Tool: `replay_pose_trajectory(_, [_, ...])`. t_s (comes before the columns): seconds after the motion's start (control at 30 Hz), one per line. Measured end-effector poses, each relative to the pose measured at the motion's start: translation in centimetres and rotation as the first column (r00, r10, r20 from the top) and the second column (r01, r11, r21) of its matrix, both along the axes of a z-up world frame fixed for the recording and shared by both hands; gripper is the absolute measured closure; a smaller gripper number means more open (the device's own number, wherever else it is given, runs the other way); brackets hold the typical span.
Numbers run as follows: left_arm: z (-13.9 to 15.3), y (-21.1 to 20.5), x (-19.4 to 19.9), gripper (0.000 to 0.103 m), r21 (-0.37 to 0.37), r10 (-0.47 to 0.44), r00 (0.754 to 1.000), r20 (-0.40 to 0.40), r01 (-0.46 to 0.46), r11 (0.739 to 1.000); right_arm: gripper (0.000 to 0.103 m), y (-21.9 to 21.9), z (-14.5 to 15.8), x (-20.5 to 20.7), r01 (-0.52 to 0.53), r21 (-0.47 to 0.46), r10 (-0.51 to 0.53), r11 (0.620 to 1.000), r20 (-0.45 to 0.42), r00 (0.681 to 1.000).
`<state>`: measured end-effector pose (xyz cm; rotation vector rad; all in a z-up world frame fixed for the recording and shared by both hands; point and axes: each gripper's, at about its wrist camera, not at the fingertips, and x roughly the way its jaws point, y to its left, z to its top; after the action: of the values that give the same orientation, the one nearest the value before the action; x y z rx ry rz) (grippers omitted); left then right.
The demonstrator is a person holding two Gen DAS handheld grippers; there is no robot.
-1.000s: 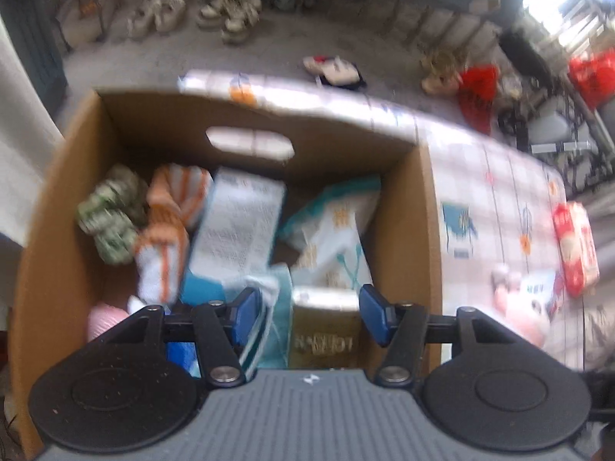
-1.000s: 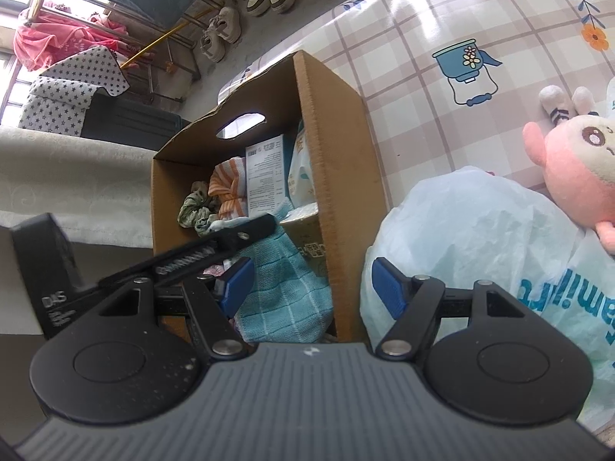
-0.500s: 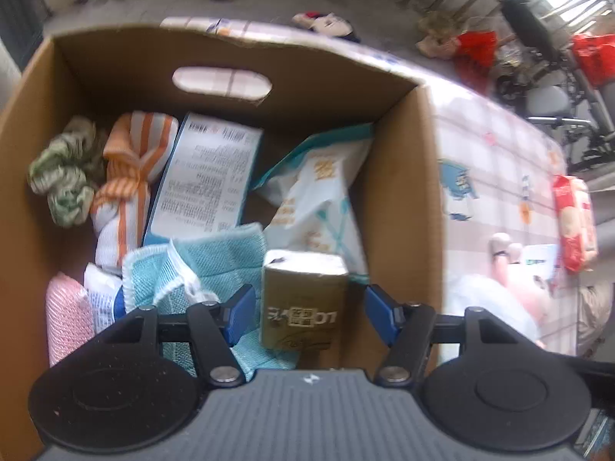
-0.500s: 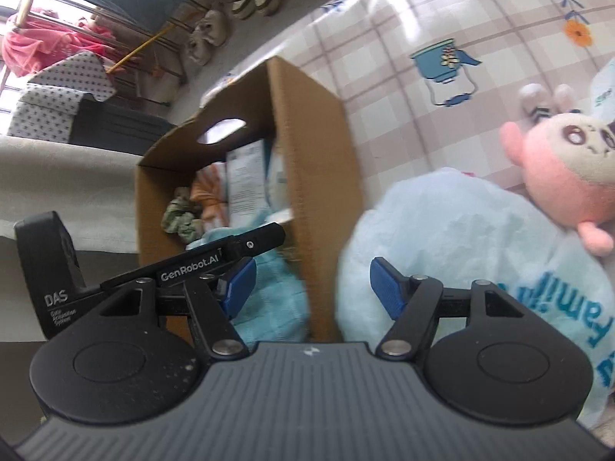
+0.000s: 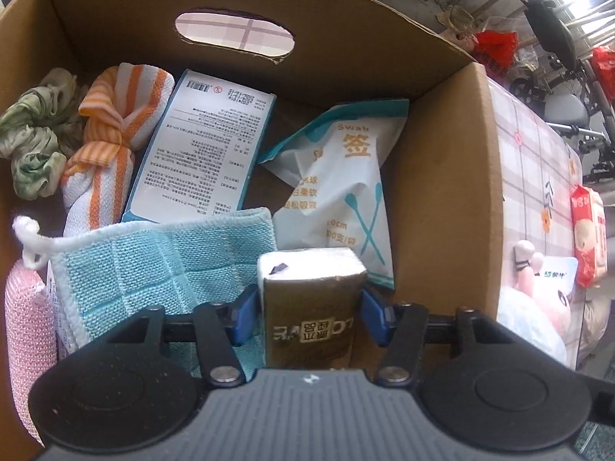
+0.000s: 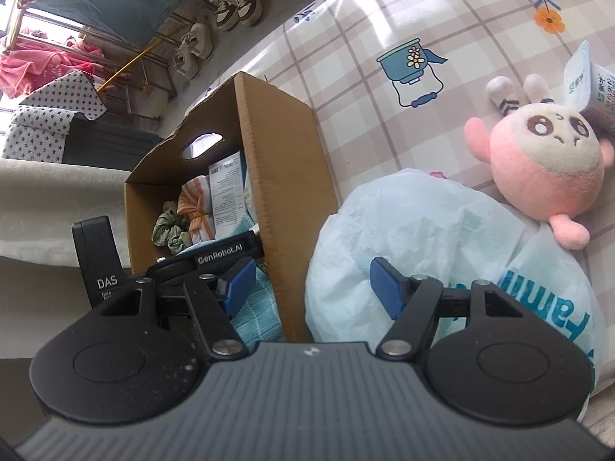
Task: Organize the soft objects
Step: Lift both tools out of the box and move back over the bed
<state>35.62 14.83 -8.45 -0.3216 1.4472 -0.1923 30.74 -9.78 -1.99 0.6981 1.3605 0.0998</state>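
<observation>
Inside the cardboard box (image 5: 442, 199), reading from its left wall across, lie a green scrunchie (image 5: 32, 142), an orange-striped knotted cloth (image 5: 103, 142), a printed carton (image 5: 207, 142), a teal dishcloth (image 5: 169, 265) and a swab packet (image 5: 346, 188) against the right wall. Low in the box's near right corner sits the brown tissue pack (image 5: 311, 307), and the left gripper (image 5: 305, 309) brackets it: one blue pad (image 5: 242, 315) lies at the pack's left face, the other at its right face, both touching or very nearly so. The pack stands with its long axis pointing away from the fingers, white end uppermost, so it looks gripped or just about to be let go; the pictures do not settle which. Judging by how deep it sits, the pack is likely being placed, and the next step turns on opening the jaws sideways and drawing straight back without dragging the dishcloth.

To the right of the box, outside its wall, the right gripper (image 6: 311, 284) hangs with its fingers spread and grasping nothing, over a pale blue plastic bag (image 6: 415, 230). Further right from the box rests a pink plush toy (image 6: 546, 169). The right hand is the nearer one to both.
</observation>
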Motion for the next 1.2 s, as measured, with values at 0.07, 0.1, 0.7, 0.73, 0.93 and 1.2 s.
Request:
replay_pose_trajectory(0.07, [0.2, 0.4, -0.1, 0.05, -0.027, 0.014, 1.0, -0.003, -0.014, 1.0, 0.037, -0.1, -0.1, -0.1, 0.004, 0.002, -0.004, 1.0, -0.002, 1.0])
replay_pose_trajectory(0.1, [0.4, 0.6, -0.1, 0.051, -0.036, 0.013, 1.0, -0.007, -0.013, 0.999, 0.037, -0.2, -0.1, -0.1, 0.005, 0.002, -0.005, 1.0, -0.002, 1.0])
replay_pose_trajectory(0.7, [-1.8, -0.4, -0.9, 0.041, -0.071, -0.055, 0.967, -0.248, 0.038, 0.997, 0.036, -0.6, 0.4, 0.3, 0.005, -0.001, -0.005, 1.0, 0.012, 1.0])
replay_pose_trajectory(0.73, [-1.5, -0.2, -1.0, 0.039, -0.067, -0.039, 0.971, -0.235, 0.024, 0.997, 0.036, -0.6, 0.4, 0.2, 0.004, -0.002, -0.004, 1.0, 0.011, 1.0])
replay_pose_trajectory(0.93, [1.2, 1.0, -1.2, 0.034, -0.031, 0.009, 0.989, -0.148, -0.014, 0.999, 0.036, -0.3, 0.9, 0.3, -0.004, -0.003, 0.004, 1.0, 0.018, 1.0])
replay_pose_trajectory(1.2, [4.4, 1.7, -1.8, 0.031, 0.077, 0.04, 0.994, -0.1, -0.032, 0.996, 0.032, 0.8, 2.2, 0.3, -0.031, -0.006, 0.032, 0.999, 0.039, 0.999])
